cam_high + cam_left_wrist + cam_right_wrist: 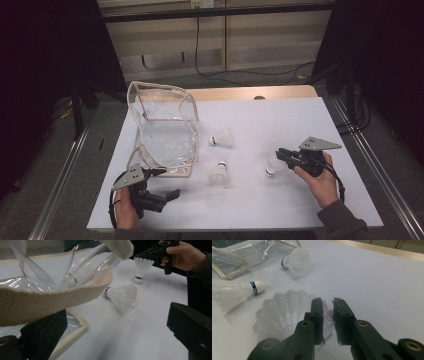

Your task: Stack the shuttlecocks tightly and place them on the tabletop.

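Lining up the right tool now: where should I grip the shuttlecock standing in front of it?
Take the standing shuttlecock by its feather skirt rim, coming from above on the right tool side. It stands cork down with the skirt flaring upward, so the rim is the exposed part; probably squeeze lightly, since the feathers look fragile.

I think I am working in a lab or test room. The tabletop [280, 115] is covered in plain white and has metal rails [60, 175] along both sides. Black curtains [45, 60] hang on both sides of the tabletop. Behind the tabletop, black cables [235, 75] trail over a grey floor [230, 81] to a pale wall [270, 35].
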Demonstrator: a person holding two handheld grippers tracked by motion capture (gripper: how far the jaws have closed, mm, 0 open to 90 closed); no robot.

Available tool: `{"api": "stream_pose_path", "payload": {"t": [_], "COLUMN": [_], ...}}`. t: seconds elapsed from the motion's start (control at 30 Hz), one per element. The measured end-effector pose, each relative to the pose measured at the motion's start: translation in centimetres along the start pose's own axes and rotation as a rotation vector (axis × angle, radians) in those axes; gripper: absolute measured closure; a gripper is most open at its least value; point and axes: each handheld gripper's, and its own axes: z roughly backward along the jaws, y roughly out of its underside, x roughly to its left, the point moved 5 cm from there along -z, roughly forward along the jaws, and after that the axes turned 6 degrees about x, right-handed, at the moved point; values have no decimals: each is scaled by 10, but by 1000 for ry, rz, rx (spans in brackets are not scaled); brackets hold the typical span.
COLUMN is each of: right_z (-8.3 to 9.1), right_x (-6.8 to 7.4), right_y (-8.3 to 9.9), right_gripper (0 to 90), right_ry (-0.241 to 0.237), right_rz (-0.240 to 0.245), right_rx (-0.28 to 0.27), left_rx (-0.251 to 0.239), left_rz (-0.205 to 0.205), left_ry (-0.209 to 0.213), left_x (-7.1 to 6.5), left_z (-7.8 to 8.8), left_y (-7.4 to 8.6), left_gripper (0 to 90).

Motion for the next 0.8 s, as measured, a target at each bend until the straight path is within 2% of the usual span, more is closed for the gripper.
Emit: {"api": "stream_pose_path", "payload": {"t": [0.17, 0.2, 0.33, 0.37, 0.43, 0.63, 0.8], "right_z": [2, 3, 4, 4, 4, 7, 9], "right_x": [-2, -3, -4, -3, -3, -6, -8], "right_y": [2, 2, 3, 3, 4, 5, 4], "right_gripper": [751, 721, 718, 720, 727, 718, 654], "right_ry": [27, 36, 33, 43, 48, 66, 80], "right_rz": [23, 24, 22, 47, 51, 38, 42], "right_rx": [11, 13, 9, 22, 27, 17, 23], "left_rx": [4, 4, 7, 5, 5, 5, 9], "left_rz": [-5, -4, -5, -5, -4, -5, -7], "left_ry": [-1, 1, 2, 2, 3, 4, 5], "left_x": [0, 0, 0, 0, 0, 0, 0], "left_z": [0, 0, -1, -1, -1, -1, -1], "left_y": [0, 0, 0, 0, 0, 0, 0], "left_gripper": [31, 30, 30, 30, 30, 30, 30]}}
